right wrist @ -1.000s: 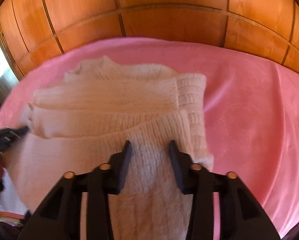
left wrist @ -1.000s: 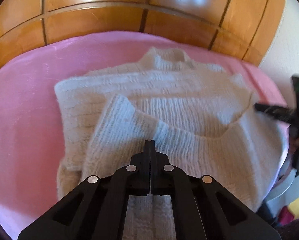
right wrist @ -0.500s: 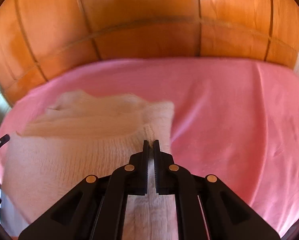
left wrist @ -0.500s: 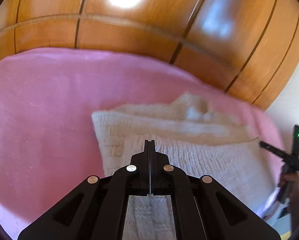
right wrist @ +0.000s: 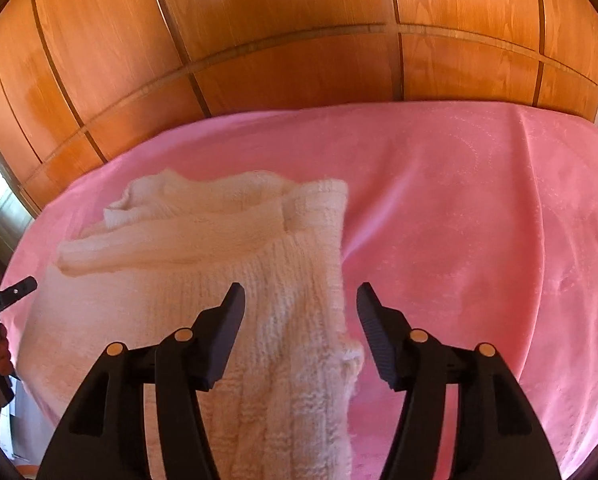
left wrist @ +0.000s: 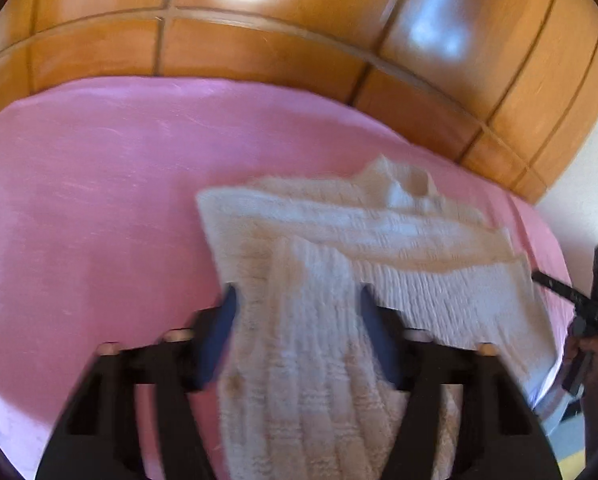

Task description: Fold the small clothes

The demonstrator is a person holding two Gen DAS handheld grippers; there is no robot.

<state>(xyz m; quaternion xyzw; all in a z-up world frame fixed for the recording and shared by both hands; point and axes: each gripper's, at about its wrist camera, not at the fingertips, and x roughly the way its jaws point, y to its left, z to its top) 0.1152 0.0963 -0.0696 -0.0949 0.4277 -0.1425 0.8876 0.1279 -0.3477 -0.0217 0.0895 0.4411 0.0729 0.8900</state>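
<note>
Both grippers point forward low over the cream knit sweater [left wrist: 339,264], which lies folded near the front edge of the pink bed [right wrist: 479,200]. The left gripper [left wrist: 297,312] and right gripper [right wrist: 299,304] each have fingers spread wide, straddling sweater corners without gripping.
</note>
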